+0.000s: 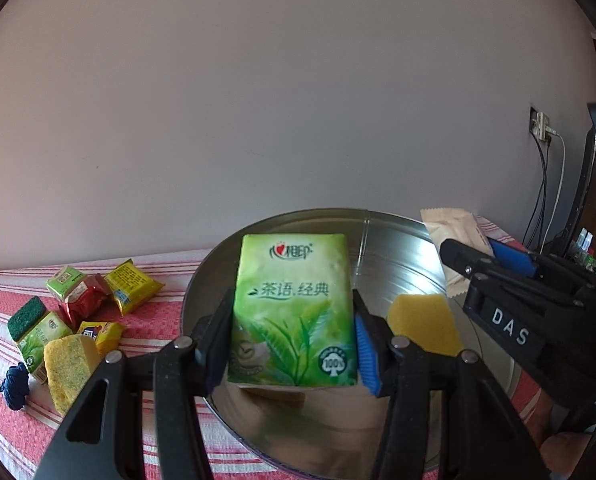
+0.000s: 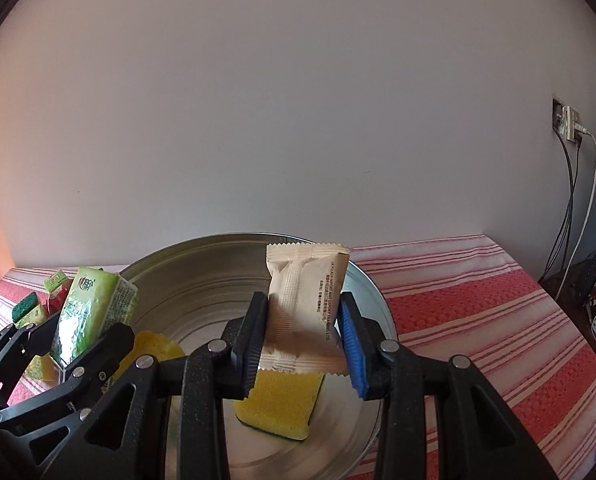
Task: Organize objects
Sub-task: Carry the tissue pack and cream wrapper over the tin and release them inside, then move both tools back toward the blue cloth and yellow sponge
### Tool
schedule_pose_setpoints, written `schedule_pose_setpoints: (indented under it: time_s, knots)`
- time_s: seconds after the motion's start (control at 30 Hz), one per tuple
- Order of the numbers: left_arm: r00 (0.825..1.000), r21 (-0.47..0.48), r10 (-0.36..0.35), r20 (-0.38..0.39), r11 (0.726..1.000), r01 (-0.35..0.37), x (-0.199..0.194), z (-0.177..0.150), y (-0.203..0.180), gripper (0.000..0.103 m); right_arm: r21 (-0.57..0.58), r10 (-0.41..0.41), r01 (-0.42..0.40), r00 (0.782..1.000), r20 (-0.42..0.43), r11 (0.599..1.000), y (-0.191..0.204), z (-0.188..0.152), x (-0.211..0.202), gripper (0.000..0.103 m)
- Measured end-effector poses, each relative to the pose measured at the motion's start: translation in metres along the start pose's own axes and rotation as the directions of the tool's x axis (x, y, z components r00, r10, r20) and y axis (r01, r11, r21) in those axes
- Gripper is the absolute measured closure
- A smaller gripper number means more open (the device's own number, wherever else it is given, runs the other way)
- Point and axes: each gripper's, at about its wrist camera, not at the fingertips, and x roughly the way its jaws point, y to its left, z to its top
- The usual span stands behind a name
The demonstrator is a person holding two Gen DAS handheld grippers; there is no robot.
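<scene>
My left gripper (image 1: pixel 294 340) is shut on a green tissue pack (image 1: pixel 294 312) and holds it upright above a round metal tray (image 1: pixel 398 248). My right gripper (image 2: pixel 302 336) is shut on a beige snack packet (image 2: pixel 304 304) and holds it over the same tray (image 2: pixel 202 280). A yellow sponge (image 2: pixel 278 400) lies in the tray under the packet; it also shows in the left wrist view (image 1: pixel 422 322). The left gripper with the tissue pack (image 2: pixel 90 312) shows at the left of the right wrist view. The right gripper (image 1: pixel 474 256) shows at the right of the left wrist view.
On the red striped cloth (image 1: pixel 158 320) left of the tray lie several small snack packets (image 1: pixel 132 286), a green scouring pad (image 1: pixel 26 318), another yellow sponge (image 1: pixel 68 372), a second tissue pack (image 1: pixel 38 340) and a dark blue cord bundle (image 1: pixel 15 386). A wall stands behind. Cables (image 2: pixel 574 208) hang at the right.
</scene>
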Motion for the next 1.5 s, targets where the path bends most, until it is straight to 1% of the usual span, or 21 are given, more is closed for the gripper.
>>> schedule_pose_setpoints:
  time_s: [0.03,0.07,0.2,0.23,0.27,0.3,0.33,0.37,0.4,0.43,0.47,0.57,0.63,0.7,0.9,0.97,1.07,1.27,1.3,1.43,1.5]
  knots:
    - [1.0,0.003,0.0,-0.006,1.0,0.0,0.001,0.0,0.0,0.05,0.0,-0.001,0.001,1.0,-0.007,1.0,0.004,0.001,0.002,0.064]
    - [1.0,0.007,0.003,-0.011,1.0,-0.003,0.002,-0.001,-0.001,0.05,0.001,-0.002,0.002,1.0,-0.013,1.0,-0.004,0.0,0.015,0.064]
    - [1.0,0.003,0.0,-0.02,1.0,0.0,0.003,-0.002,0.0,0.05,0.003,0.007,-0.007,1.0,-0.02,1.0,-0.006,-0.001,0.018,0.063]
    - [1.0,0.001,0.004,-0.013,1.0,-0.004,0.001,-0.002,0.0,0.046,0.006,0.01,-0.01,1.0,-0.018,1.0,-0.002,-0.002,0.012,0.062]
    - [1.0,0.005,0.012,-0.003,1.0,-0.012,-0.001,-0.002,0.0,0.041,0.01,0.008,-0.007,1.0,-0.017,1.0,-0.002,-0.001,0.012,0.059]
    - [1.0,0.01,0.028,0.011,1.0,-0.028,-0.003,-0.002,0.0,0.034,0.014,0.004,-0.004,1.0,-0.014,1.0,-0.002,-0.001,0.012,0.049]
    - [0.999,0.014,0.045,0.029,0.999,-0.045,-0.006,0.0,0.0,0.029,0.023,-0.008,0.008,1.0,-0.004,1.0,-0.003,-0.001,0.01,0.045]
    - [0.998,0.016,0.052,0.042,0.998,-0.053,-0.009,0.0,0.0,0.026,0.036,-0.018,0.017,1.0,0.009,0.999,-0.006,-0.001,0.008,0.038]
    - [0.997,0.016,0.055,0.048,0.998,-0.055,-0.012,0.001,0.001,0.018,0.053,-0.024,0.023,0.999,0.022,0.998,-0.01,0.0,0.007,0.033]
    - [0.997,0.01,0.056,0.053,0.998,-0.056,-0.014,0.001,0.002,0.008,0.074,-0.026,0.023,0.999,0.032,0.997,-0.012,0.0,0.004,0.032]
    - [0.996,-0.002,0.058,0.063,0.998,-0.058,-0.017,0.002,0.004,0.005,0.096,-0.023,0.019,0.999,0.041,0.995,-0.016,0.0,0.003,0.029]
    - [0.995,-0.018,0.059,0.083,0.998,-0.058,-0.024,0.001,0.008,0.004,0.147,-0.016,0.006,0.997,0.071,0.989,-0.021,-0.001,-0.003,0.027]
    - [0.993,-0.016,0.065,0.094,0.998,-0.064,-0.028,0.0,0.01,0.003,0.157,-0.013,0.001,0.997,0.078,0.988,-0.021,-0.001,-0.005,0.026]
    - [0.99,-0.013,0.087,0.109,0.996,-0.086,-0.031,-0.002,0.013,0.001,0.161,-0.009,-0.005,0.996,0.084,0.987,-0.02,-0.002,-0.005,0.025]
    - [0.977,-0.024,0.163,0.14,0.987,-0.162,-0.044,-0.004,0.03,0.001,0.188,0.035,-0.056,0.992,0.118,0.981,-0.016,-0.006,-0.008,0.025]
    - [0.971,-0.032,0.187,0.148,0.982,-0.184,-0.047,-0.006,0.038,0.001,0.193,0.042,-0.073,0.986,0.16,0.978,-0.017,-0.009,-0.01,0.025]
    - [0.965,-0.037,0.215,0.153,0.977,-0.212,-0.052,-0.01,0.05,0.001,0.203,0.04,-0.095,0.965,0.258,0.974,-0.015,-0.013,-0.024,0.025]
    - [0.947,-0.042,0.274,0.166,0.962,-0.271,-0.066,-0.022,0.075,0.001,0.179,-0.03,-0.039,0.93,0.365,0.983,-0.002,-0.019,-0.045,0.025]
    - [0.944,-0.042,0.283,0.168,0.959,-0.28,-0.072,-0.024,0.074,0.001,0.171,-0.038,-0.027,0.928,0.371,0.985,0.0,-0.02,-0.046,0.025]
    - [0.936,-0.043,0.314,0.161,0.949,-0.311,-0.07,-0.03,0.097,0.001,0.163,-0.066,0.004,0.923,0.38,0.987,0.007,-0.023,-0.048,0.025]
    - [0.932,-0.031,0.326,0.157,0.945,-0.325,-0.073,-0.035,0.105,0.001,0.159,-0.087,0.025,0.916,0.391,0.987,0.012,-0.024,-0.053,0.025]
